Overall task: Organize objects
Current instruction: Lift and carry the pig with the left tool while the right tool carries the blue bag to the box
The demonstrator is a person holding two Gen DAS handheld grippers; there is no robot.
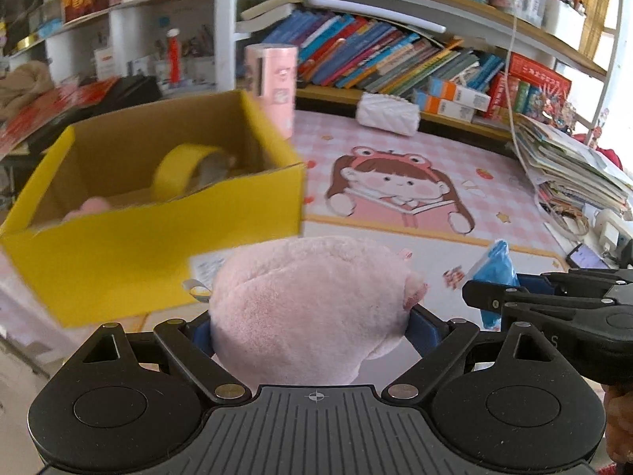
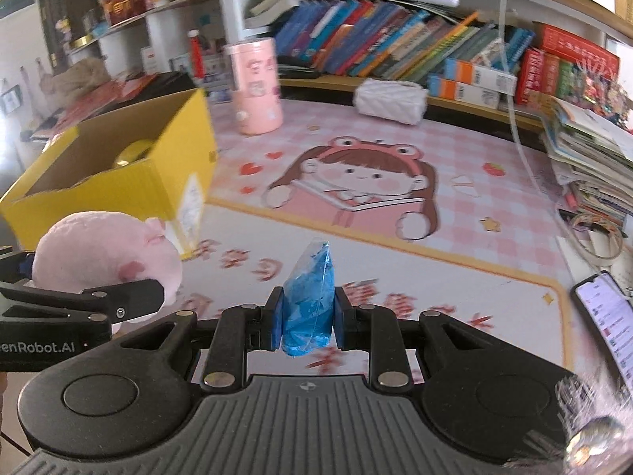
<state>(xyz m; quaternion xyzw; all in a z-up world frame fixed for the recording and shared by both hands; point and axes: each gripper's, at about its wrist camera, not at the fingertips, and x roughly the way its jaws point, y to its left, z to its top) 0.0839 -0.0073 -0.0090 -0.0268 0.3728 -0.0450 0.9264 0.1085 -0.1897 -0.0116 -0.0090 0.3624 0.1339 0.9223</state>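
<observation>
- The pink plush toy (image 1: pixel 300 304) sits squeezed between my left claw's (image 1: pixel 310 326) blue pads, filling the gap so the soft body bulges over both fingers; I judge it is held deep like this so it cannot slip.
- My left claw is closed on that plush, lifted off the desk mat (image 1: pixel 455 182), with the toy straight ahead of my palm and just short of the yellow box (image 1: pixel 166 233).
- The blue crinkly packet (image 2: pixel 308 304) stands upright in my right claw (image 2: pixel 308 318), clamped narrow at its lower half, its tip poking above the pads.
- The right claw is near the left one's right side, the two loads close but apart.
- The yellow box is open-topped, up and to my left; inside it I see a yellow tape roll (image 1: pixel 186 170) and something pink in its near corner, so it reads as the collecting bin.
- I judge both items are bound for that box, the plush first since it is nearer.
- Farther out: a pink cup (image 2: pixel 255 87), a white quilted pouch (image 2: pixel 389 99), and a phone (image 2: pixel 605 316) at the mat's right edge.
</observation>
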